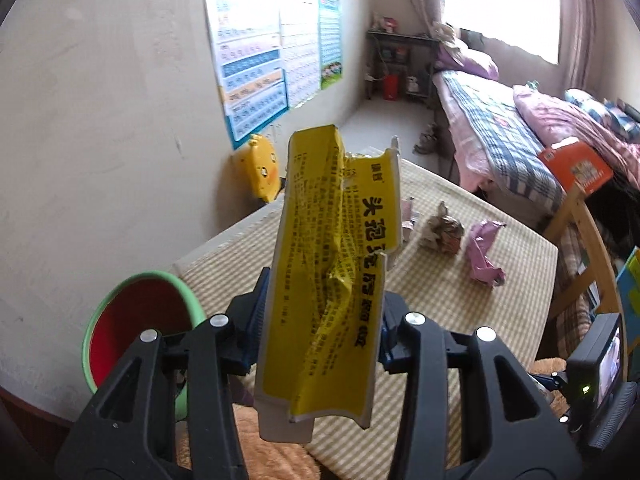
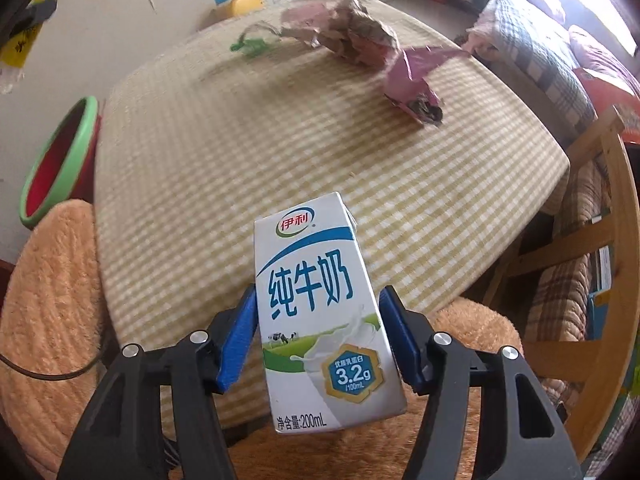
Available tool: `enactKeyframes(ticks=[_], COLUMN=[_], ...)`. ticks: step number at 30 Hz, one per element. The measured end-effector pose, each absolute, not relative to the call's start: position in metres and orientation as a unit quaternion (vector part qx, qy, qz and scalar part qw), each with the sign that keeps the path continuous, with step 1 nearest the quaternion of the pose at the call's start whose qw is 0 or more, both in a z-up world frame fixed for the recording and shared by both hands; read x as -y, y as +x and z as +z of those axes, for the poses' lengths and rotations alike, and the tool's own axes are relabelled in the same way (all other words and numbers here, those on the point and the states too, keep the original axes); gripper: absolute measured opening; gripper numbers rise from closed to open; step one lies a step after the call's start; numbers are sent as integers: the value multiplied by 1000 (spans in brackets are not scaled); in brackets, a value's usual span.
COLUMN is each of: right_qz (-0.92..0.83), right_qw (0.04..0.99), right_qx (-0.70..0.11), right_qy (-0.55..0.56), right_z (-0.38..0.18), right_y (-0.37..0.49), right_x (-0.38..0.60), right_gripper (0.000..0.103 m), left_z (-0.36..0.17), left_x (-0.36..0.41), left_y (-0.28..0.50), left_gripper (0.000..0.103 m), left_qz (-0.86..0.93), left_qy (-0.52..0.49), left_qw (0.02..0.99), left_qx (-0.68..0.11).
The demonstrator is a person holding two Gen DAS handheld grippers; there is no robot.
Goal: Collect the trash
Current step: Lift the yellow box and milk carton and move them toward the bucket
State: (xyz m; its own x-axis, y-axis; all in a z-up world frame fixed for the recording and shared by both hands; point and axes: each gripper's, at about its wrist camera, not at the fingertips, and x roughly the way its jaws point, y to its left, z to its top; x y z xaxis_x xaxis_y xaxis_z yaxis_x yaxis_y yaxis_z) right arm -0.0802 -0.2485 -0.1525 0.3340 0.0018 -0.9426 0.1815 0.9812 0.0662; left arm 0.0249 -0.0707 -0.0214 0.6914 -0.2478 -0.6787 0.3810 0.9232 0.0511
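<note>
A crushed yellow box [image 1: 328, 272] is clamped in the left gripper [image 1: 320, 320], lifted near the bin [image 1: 132, 320] for dropping. A milk carton [image 2: 320, 320] is clamped in the right gripper [image 2: 318, 336] above the table [image 2: 240, 140], where wrappers [image 2: 412, 84] are left.

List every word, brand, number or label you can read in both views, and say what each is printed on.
"伊利": logo at the top of the milk carton in the right gripper.
"纯牛奶": large blue text, same carton.
"3.2g /100mL": hexagonal badge, same carton.
"净含量:200mL": bottom edge, same carton.
"头孢": start of the bold title on the crushed yellow box in the left gripper; the rest is creased.
Fine print on the box, the wall posters: too small.
</note>
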Motion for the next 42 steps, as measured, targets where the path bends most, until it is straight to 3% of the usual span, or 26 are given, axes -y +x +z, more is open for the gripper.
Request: enactKeyframes(ticks=[9, 24, 42], right_qz=[-11, 24, 40], right_qw=[857, 915, 920], right_qx=[-497, -374, -366], right_qy=[139, 147, 137], right_z=[-104, -16, -8], right_y=[-55, -24, -13], right_x=[224, 175, 147], right_gripper=[58, 58, 59], left_z=[-27, -29, -31], left_x=[22, -36, -67], left_y=[30, 35, 41], left_gripper=[42, 42, 43], left_qz=[-140, -107, -74], left_qy=[56, 12, 2], left_qw=[918, 922, 928], left_qx=[-366, -372, -365])
